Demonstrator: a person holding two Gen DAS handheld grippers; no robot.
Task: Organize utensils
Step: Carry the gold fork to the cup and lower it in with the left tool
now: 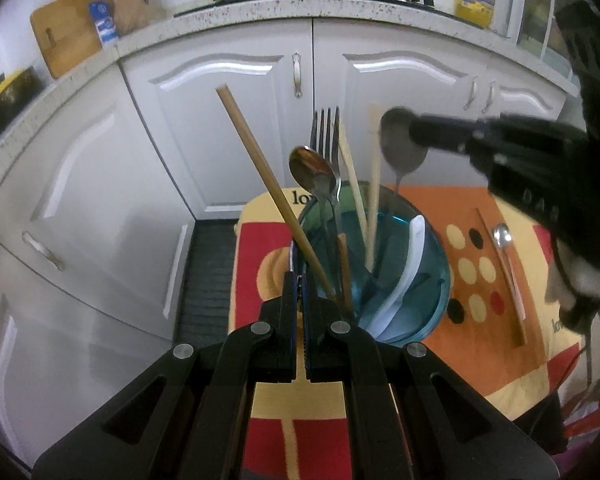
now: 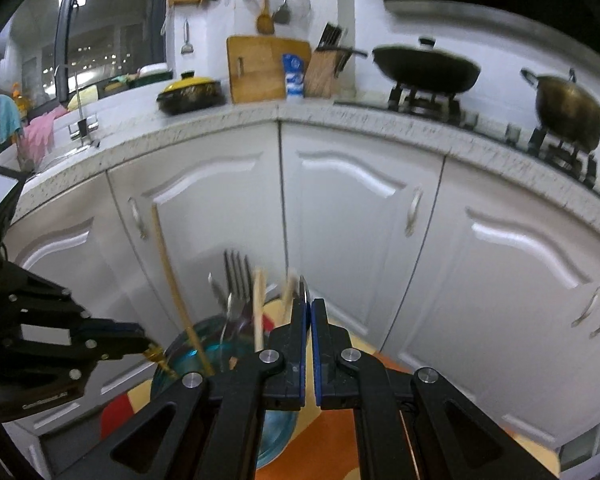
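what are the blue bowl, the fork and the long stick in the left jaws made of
Bowl: looks like clear blue plastic or tinted glass; the utensils show through its glossy wall, and I cannot tell which it is.
Fork: metal, likely stainless steel, grey and shiny.
Stick: looks like wood or bamboo, matte tan, no shine.

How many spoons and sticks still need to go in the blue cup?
Mostly done: a fork, a spoon and chopsticks already stand in the blue cup. The left gripper holds one chopstick, the right gripper a big spoon. One long spoon still lies on the cloth.
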